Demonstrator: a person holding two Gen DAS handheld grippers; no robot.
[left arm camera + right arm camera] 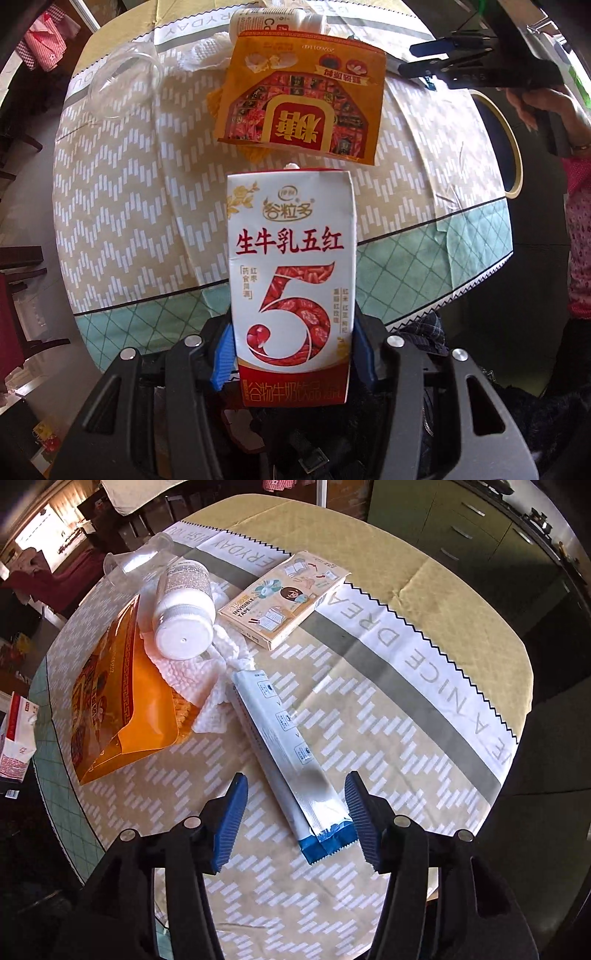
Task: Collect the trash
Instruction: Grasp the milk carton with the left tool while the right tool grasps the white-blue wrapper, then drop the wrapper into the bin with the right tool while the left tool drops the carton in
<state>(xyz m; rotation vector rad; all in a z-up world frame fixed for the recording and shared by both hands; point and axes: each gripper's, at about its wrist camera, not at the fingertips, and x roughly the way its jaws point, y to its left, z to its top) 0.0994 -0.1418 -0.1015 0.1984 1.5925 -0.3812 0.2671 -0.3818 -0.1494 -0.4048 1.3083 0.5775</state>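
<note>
Left gripper: pinching the milk carton upright above the table edge
Right gripper: spread; jaws astride the white wrapper's blue end, pads clear
Beyond: orange pouch; crumpled tissue; white bottle lying on it; tape box; clear cup farthest
Table: patterned cloth

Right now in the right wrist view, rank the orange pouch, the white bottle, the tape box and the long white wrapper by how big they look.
1. orange pouch
2. long white wrapper, though it lies nearest the camera
3. tape box and white bottle: too alike to rank
</note>
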